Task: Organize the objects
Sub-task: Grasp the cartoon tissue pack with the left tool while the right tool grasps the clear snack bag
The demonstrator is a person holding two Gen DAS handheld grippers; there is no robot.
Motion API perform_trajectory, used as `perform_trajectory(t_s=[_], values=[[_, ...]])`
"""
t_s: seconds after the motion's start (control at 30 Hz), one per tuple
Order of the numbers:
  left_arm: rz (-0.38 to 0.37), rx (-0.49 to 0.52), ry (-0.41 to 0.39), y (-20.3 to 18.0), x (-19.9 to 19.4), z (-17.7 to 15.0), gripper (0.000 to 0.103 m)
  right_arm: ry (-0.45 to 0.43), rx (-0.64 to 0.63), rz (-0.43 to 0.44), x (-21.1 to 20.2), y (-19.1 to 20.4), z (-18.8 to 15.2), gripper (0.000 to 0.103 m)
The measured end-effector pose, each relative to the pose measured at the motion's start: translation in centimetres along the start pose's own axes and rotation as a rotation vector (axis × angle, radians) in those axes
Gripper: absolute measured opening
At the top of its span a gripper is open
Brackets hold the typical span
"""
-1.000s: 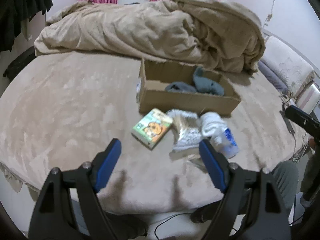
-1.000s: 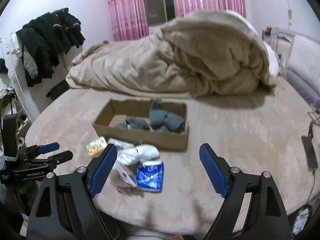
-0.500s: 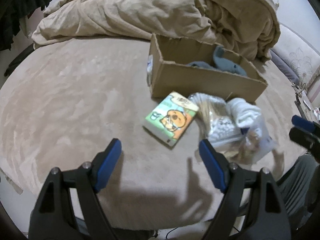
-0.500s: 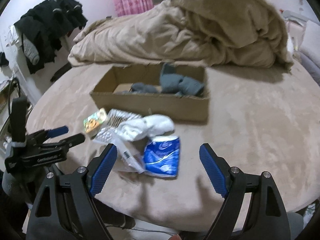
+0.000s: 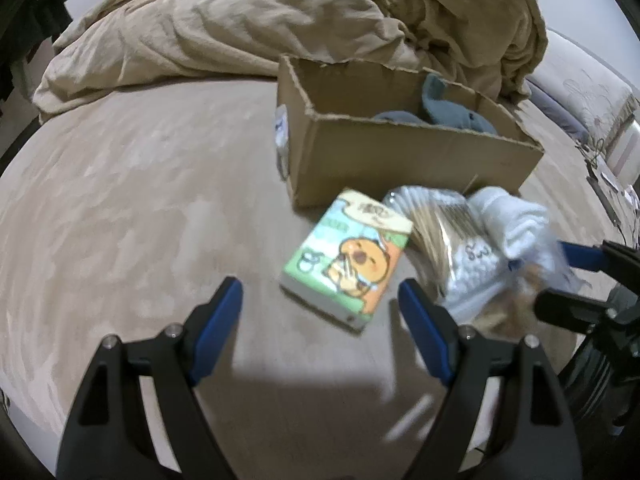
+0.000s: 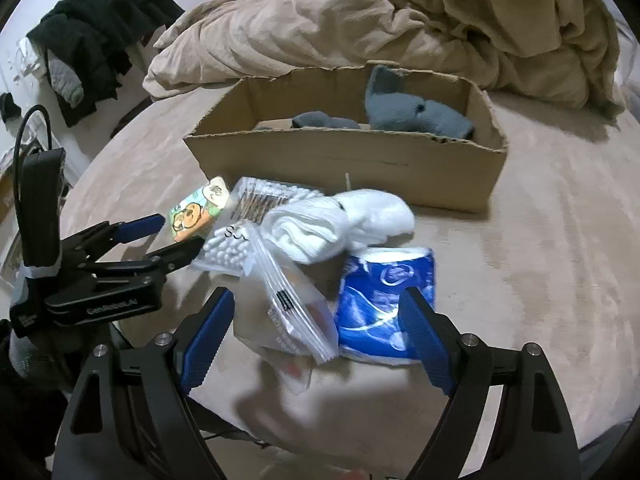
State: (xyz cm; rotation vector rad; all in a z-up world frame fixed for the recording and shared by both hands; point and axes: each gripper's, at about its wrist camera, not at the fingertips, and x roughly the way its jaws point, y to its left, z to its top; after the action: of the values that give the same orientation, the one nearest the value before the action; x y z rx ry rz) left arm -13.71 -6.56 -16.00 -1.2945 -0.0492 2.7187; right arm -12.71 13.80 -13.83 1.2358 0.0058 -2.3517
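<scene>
Two grey socks [image 6: 416, 114] already sit in the cardboard box [image 6: 348, 156]; everything else is outside it, so I'd call the task barely started.

Left on the bedspread, in a loose pile just in front of the box's near wall:
- cartoon tissue pack [image 5: 346, 258], just ahead of the left gripper [image 5: 320, 300], between the lines of its fingers but past the tips
- cotton swab bag [image 6: 256, 216], touching the tissue pack's right edge
- white socks [image 6: 340, 220], lying on top of the swab bag
- clear zip bag [image 6: 288, 300], directly between the right gripper [image 6: 318, 316] fingers, nearer its left pad
- blue tissue pack [image 6: 386, 304], touching the zip bag, with its near corner behind the right pad [image 6: 420, 328]

Fingers:
- left: spread wide, nothing between the pads, no contact with anything
- right: wide but closing now; zip bag and blue pack lie between the jaws, pads not pressing on either as far as I can tell

Judgement: both grippers are on approach, nothing grasped. Five items to move into the box. Zip bag is floppy and slick, so it's likely to slide or fold in the pinch. Blue pack is half in the same gap, so there's a risk of catching both.
</scene>
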Motion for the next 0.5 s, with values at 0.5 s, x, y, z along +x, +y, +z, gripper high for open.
perform_trajectory(t_s=[0.5], values=[[0.0, 0.05, -0.029, -1.6, -0.2, 0.5, 0.053, 0.016, -0.018, 0.035, -0.3, 0.8, -0.3, 0.049]])
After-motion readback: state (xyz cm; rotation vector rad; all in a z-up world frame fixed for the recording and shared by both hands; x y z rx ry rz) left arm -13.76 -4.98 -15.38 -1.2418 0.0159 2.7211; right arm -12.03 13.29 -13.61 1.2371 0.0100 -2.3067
